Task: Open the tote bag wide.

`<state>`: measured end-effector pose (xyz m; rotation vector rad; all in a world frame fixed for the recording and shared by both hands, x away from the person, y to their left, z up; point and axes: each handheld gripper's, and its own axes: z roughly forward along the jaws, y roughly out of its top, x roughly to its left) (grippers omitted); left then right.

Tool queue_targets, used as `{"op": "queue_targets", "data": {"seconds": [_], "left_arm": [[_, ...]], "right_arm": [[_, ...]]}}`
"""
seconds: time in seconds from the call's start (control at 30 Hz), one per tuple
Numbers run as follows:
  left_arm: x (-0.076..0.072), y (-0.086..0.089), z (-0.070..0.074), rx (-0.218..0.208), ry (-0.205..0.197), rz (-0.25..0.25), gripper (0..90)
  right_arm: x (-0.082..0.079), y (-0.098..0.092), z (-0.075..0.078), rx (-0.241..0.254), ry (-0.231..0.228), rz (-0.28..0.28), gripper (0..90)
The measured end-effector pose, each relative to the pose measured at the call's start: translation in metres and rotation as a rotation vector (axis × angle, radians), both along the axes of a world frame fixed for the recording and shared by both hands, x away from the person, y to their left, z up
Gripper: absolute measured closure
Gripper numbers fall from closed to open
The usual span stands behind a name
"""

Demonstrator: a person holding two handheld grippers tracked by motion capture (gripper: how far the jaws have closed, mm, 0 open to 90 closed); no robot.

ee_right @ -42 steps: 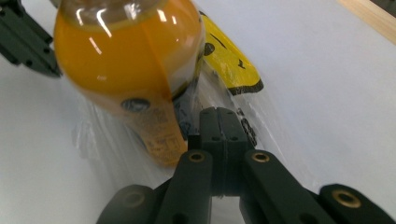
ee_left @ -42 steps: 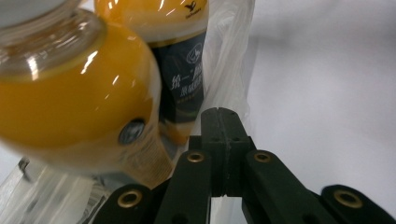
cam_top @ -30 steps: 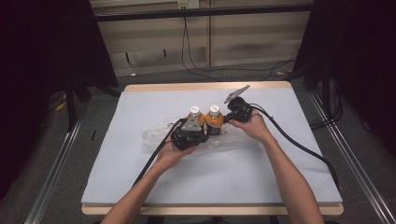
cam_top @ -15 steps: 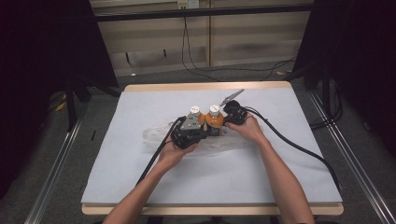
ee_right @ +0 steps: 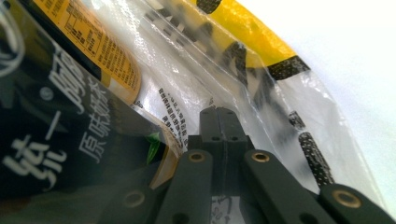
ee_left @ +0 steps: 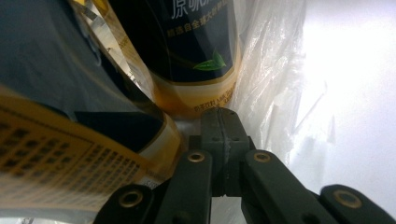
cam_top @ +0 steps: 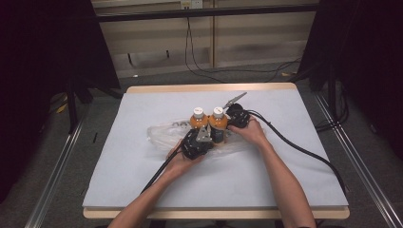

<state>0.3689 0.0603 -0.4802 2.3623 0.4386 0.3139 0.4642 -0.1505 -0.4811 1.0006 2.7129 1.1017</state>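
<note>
While both tools (ee_left: 223,135) (ee_right: 218,130) pinch bag (cam_top: 161,135), bottles (cam_top: 209,122) upright

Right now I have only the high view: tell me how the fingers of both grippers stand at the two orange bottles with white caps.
Observer: The left gripper has its fingers shut, with the tips beside the base of a dark-labelled orange bottle.
Operator: Report the right one.
Observer: The right gripper is shut too, with its tips at the clear plastic bag. I cannot tell whether it pinches the film.
Operator: Describe the bag there.
Observer: It carries a yellow and black print just beyond the fingers.
</note>
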Motion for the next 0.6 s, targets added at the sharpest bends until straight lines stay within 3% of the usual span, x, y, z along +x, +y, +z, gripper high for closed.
{"op": "queue_targets", "data": {"seconds": [0.2, 0.33, 0.37, 0.4, 0.57, 0.6], "left_arm": [[-0.01, 0.003, 0.001, 0.003, -0.001, -0.034, 90.0], [-0.017, 0.006, 0.001, -0.001, 0.022, -0.06, 90.0], [-0.018, 0.008, 0.003, 0.015, 0.031, -0.082, 90.0], [-0.02, 0.008, 0.001, -0.01, 0.034, -0.079, 90.0], [-0.025, 0.012, 0.003, 0.001, 0.051, -0.117, 90.0], [-0.027, 0.012, 0.002, -0.017, 0.069, -0.122, 90.0]], "right_arm": [[0.004, 0.0, -0.001, 0.011, -0.008, -0.061, 90.0], [0.008, 0.002, -0.001, 0.0, -0.027, -0.115, 90.0], [0.01, 0.003, -0.002, -0.003, -0.036, -0.126, 90.0], [0.012, 0.003, -0.001, -0.011, -0.041, -0.133, 90.0], [0.019, 0.01, -0.001, -0.038, -0.062, -0.153, 90.0], [0.02, 0.01, -0.001, -0.038, -0.06, -0.159, 90.0]]}}
